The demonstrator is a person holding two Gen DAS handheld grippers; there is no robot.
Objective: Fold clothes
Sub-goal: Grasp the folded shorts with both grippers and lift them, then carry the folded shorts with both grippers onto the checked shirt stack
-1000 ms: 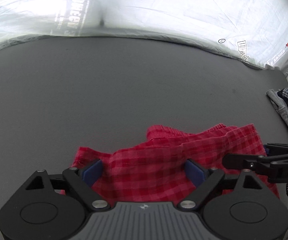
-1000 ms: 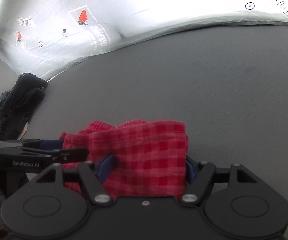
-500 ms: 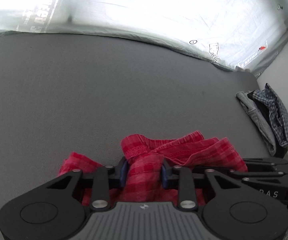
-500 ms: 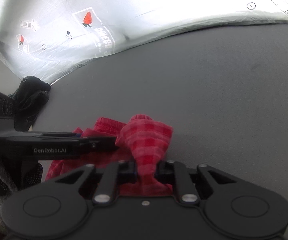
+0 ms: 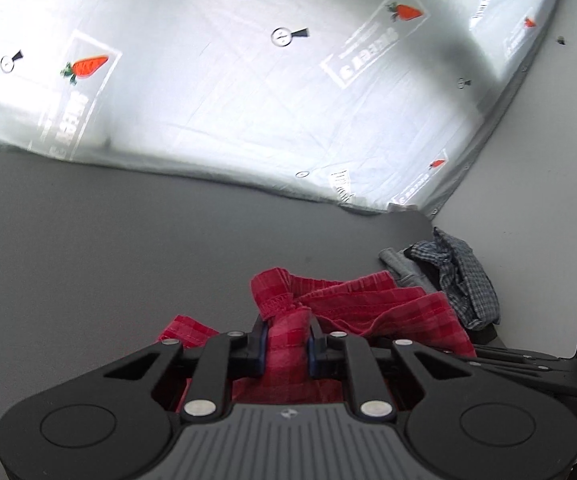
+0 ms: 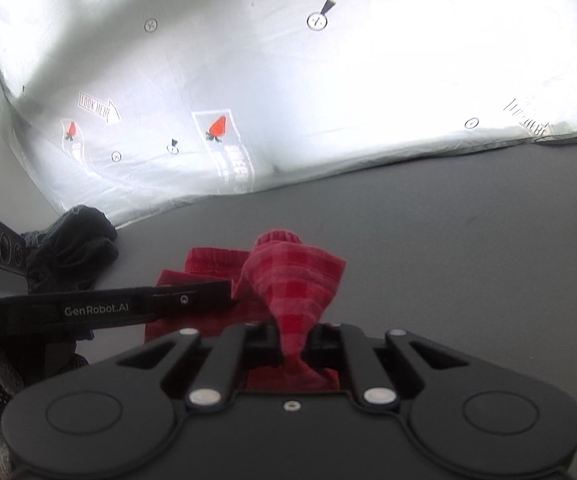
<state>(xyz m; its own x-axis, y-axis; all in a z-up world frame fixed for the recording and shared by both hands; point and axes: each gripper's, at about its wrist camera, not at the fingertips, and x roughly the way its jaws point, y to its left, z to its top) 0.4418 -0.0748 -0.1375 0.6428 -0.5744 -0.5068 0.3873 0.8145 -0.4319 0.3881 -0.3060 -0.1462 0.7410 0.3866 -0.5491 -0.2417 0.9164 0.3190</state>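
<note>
Left gripper [image 5: 286, 340] closing, pads pinching red checked garment [image 5: 372, 304]; right gripper [image 6: 294, 338] closing, likewise pinching it. Garment bunched between both, long axis gripper-to-gripper, over grey mat [image 5: 108, 248].

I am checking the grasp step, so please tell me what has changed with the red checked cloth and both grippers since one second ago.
Both grippers closed on the red checked cloth: the left gripper and right gripper each pinch a bunched fold, jaws closing further, and raise it off the dark grey tabletop. The pile of dark and plaid clothes stayed put.
</note>
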